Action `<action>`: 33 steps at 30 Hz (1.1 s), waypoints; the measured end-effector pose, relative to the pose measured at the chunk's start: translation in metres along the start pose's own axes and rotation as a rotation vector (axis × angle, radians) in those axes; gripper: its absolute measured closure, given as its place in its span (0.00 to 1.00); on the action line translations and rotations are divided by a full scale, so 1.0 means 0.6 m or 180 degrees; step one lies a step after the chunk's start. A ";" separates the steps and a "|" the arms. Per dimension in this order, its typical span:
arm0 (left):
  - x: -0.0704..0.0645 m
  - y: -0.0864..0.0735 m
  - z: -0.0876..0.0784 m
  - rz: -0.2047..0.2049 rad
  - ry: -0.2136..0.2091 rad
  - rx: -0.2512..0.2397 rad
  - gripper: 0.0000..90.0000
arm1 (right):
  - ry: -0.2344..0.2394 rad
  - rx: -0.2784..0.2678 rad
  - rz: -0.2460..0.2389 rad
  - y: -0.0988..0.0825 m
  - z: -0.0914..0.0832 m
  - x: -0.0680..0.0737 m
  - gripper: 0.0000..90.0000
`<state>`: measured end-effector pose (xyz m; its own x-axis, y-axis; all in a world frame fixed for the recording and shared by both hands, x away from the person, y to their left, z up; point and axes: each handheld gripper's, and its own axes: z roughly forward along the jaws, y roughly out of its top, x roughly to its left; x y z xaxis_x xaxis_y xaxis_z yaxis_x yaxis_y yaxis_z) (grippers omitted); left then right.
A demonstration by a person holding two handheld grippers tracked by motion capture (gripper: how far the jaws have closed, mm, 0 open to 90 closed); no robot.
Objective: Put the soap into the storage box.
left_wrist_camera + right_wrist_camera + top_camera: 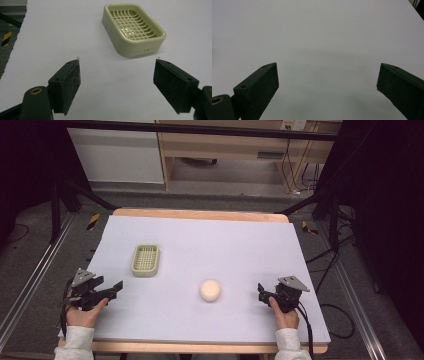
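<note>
A pale green soap dish (145,260) with a grid bottom sits left of the table's middle; the left gripper view has this soap dish (134,30) ahead and a little right of the jaws. A round cream soap bar (210,290) lies nearer the front, right of the dish. My left gripper (112,287) rests at the front left, open, with nothing between its pads (70,82). At the front right my right gripper (261,291) stands open over bare mat, right of the soap; its pads (259,92) hold nothing.
A lavender mat (200,245) covers the wooden table. Dark frame bars and cables run along the floor on both sides. A wooden desk (225,145) stands beyond the table's far edge.
</note>
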<state>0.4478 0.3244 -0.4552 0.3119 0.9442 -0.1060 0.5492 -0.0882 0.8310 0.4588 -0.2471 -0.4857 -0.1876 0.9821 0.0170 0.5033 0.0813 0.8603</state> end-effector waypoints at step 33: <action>-0.077 0.025 0.007 0.0383 -0.0341 0.0041 0.23 | 0.0044 -0.0076 -0.0038 -0.002 -0.004 0.002 0.04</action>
<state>0.4447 0.2783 -0.4401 0.4565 0.8874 -0.0642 0.5126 -0.2033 0.8342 0.4561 -0.2466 -0.4855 -0.2052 0.9786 0.0136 0.4808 0.0887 0.8723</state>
